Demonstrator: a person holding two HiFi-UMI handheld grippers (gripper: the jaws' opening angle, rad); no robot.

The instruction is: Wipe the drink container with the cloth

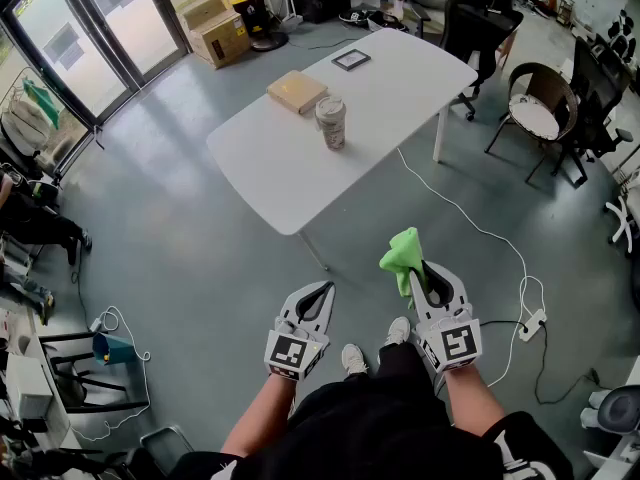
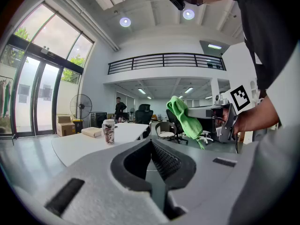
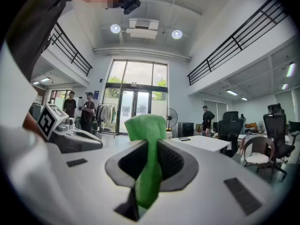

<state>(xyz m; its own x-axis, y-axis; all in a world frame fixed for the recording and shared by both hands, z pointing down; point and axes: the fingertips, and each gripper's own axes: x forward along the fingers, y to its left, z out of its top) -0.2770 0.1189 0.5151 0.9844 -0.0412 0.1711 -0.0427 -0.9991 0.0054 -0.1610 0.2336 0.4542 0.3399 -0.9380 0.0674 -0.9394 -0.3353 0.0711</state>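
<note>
Grey floor lay open around the white table (image 1: 270,158), where the cup (image 1: 331,122) stood untouched, back from the table's edges. Well short of the table, the right gripper (image 1: 428,271) pinched the green cloth (image 1: 404,255). The left gripper (image 1: 322,292) was closed and empty. Wiping seemingly had not begun.

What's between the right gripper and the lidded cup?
Only bare floor, then table top, from right gripper, holding green cloth, to lidded cup; head view.

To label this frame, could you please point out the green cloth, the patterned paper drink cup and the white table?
green cloth (image 1: 403,254), head view, bunched upper fold
patterned paper drink cup (image 1: 331,125), head view, side wall
white table (image 1: 268,166), head view, bare top
</note>
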